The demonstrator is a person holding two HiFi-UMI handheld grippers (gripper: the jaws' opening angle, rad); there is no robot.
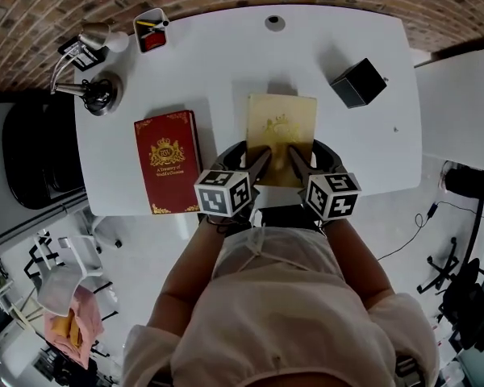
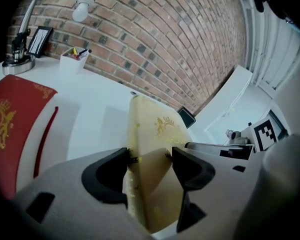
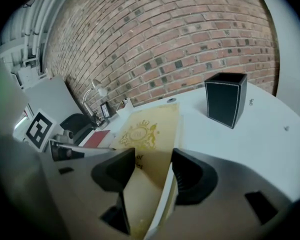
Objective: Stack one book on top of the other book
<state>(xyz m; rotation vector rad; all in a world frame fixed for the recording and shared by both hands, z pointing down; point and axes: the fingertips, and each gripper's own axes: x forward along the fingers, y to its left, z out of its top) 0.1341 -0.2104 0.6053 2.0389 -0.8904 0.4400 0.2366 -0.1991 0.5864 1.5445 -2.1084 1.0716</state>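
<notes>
Your left gripper (image 2: 149, 156) is clamped on the near left corner of the yellow book (image 1: 281, 123). In the left gripper view one jaw bears against the spine side and the other lies on the gold-printed cover, with no gap on either side.

Your right gripper (image 3: 154, 159) grips the near right corner of the same book. In the right gripper view one jaw presses the cover and the other sits against the page edge.

In the head view both grippers sit side by side at the book's near edge, close to the front edge of the counter (image 1: 226, 63). The yellow book lies cover up at the centre of the counter. The views do not settle whether its near edge is raised off the surface.

The red book (image 1: 168, 164) lies flat, cover up, to the left of the yellow book. A strip of bare counter separates them, and neither gripper touches the red book. The two books are not stacked.

A black box (image 1: 358, 82) stands beyond the yellow book's far right corner, apart from it. A desk lamp (image 1: 93, 43) and a pen holder (image 1: 151, 29) occupy the far left corner, beside the brick wall (image 3: 180, 29).
</notes>
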